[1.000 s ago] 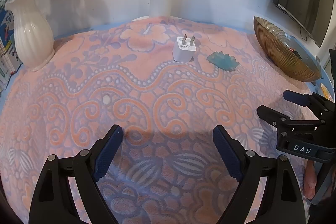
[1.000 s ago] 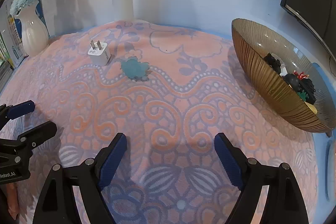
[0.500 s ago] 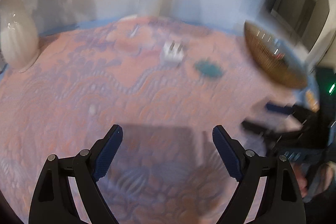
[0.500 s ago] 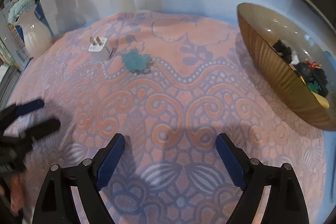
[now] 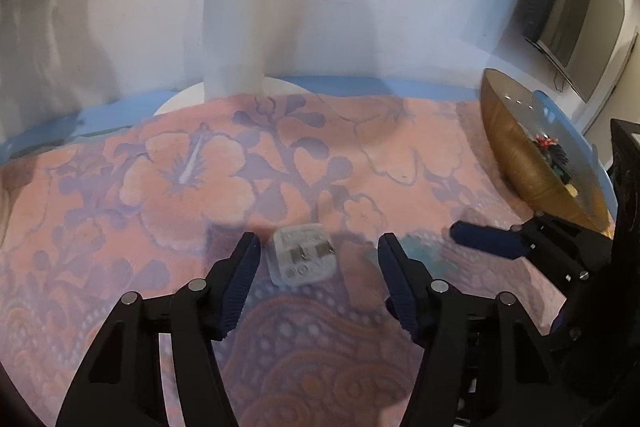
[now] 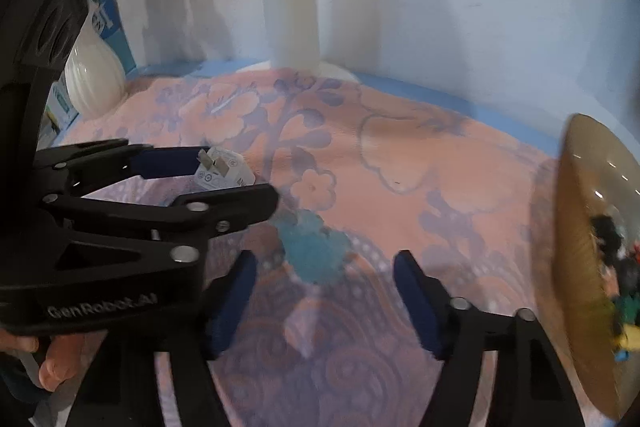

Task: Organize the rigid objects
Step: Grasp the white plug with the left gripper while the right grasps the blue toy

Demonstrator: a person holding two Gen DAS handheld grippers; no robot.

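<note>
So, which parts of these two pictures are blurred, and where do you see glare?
Left wrist view: the white plug adapter and patterned pink cloth are softly smeared; the black tongs stay sharp. Right wrist view: the golden ribbed bowl is streaked by motion, with small bright glints inside it; the teal flat piece is fuzzy.
</note>
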